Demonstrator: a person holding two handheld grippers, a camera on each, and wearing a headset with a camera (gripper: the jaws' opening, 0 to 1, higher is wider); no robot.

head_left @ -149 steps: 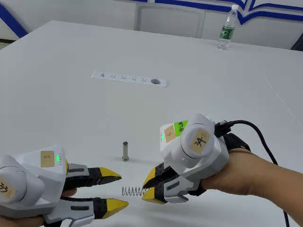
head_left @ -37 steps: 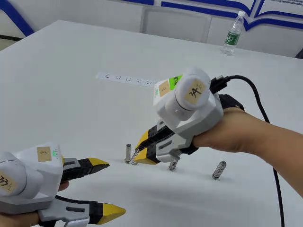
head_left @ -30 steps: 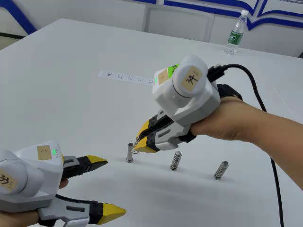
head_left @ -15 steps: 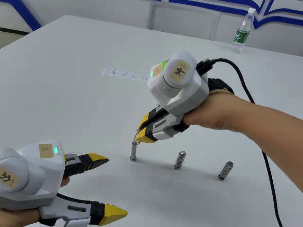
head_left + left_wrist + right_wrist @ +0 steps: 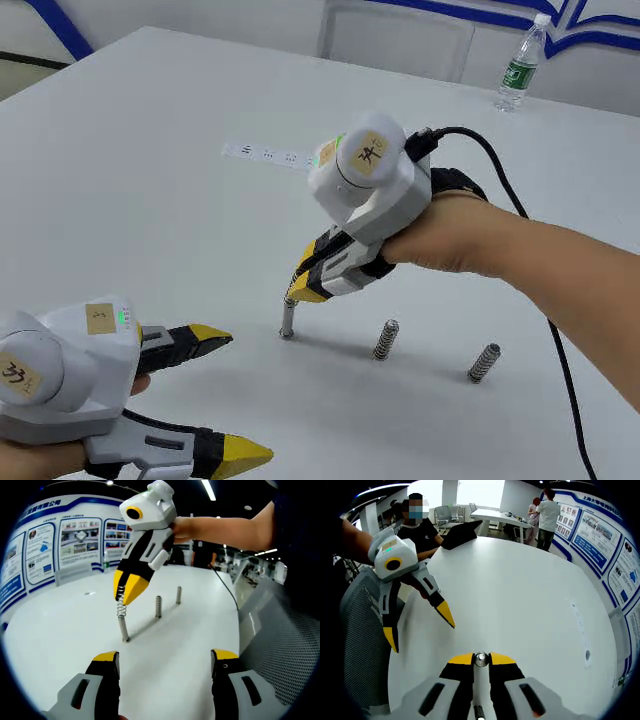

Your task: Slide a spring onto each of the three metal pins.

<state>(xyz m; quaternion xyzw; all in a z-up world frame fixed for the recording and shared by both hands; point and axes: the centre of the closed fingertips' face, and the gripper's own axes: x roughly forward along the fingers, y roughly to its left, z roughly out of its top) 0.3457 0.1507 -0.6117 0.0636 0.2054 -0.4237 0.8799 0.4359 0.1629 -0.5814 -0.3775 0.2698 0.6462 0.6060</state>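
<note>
Toward the white table's [image 5: 150, 190] near edge, the right gripper [image 5: 303, 291], clamped on a thin coiled steel spring [image 5: 120, 608], has brought it onto the bare 3rd metal pin [image 5: 288, 320], probably the last step, while the left gripper [image 5: 232, 396] stands with jaws apart.

The white, yellow-tipped right gripper [image 5: 300, 293] points down, pinching a thin metal spring [image 5: 120, 608]. The left gripper [image 5: 245, 396] sits low, jaws wide apart.

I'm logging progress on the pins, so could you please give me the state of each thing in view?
Right gripper: jaws shut on spring, above left pin.
Left gripper: jaws open, empty.
Spring: at pin's top, not yet slid down.
Two seated springs: each down on its pin.
Water bottle: standing upright.
</note>
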